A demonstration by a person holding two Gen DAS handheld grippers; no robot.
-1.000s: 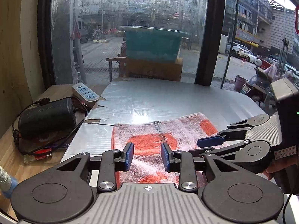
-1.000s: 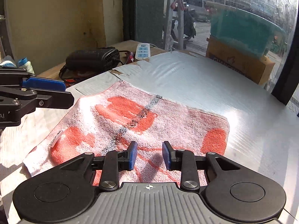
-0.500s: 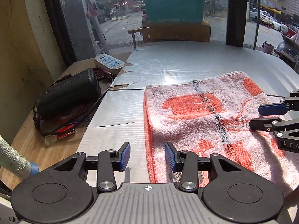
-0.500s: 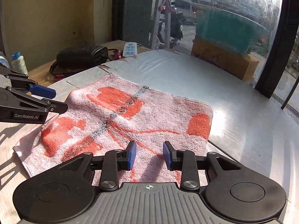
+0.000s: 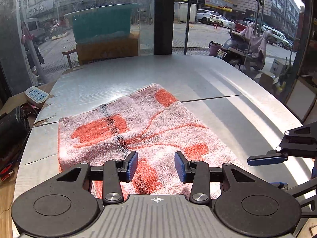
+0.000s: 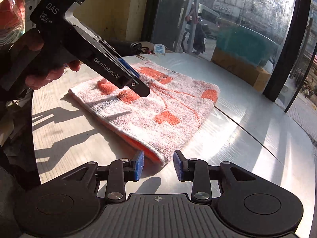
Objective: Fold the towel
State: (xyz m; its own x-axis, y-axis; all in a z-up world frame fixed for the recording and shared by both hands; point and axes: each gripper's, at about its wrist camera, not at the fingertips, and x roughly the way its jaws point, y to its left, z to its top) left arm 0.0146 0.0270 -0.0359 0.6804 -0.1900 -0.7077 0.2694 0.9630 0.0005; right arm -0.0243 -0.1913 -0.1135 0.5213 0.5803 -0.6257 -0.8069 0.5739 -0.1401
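Pink-and-orange towel (image 5: 138,130), folded, flat mid-table (image 5: 227,107); near edge hidden behind left claw (image 5: 156,166), parted, empty. Right claw (image 6: 158,165) parted, empty, straddling towel's near corner.

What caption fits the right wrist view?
Open right gripper faces near corner of folded pink-and-orange terry towel on silver table.

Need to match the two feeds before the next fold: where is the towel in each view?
Left wrist: towel fills the centre, under the left gripper.
Right wrist: towel lies centre-left, its near corner between the right gripper fingers.
Shared landmark: the white power strip.
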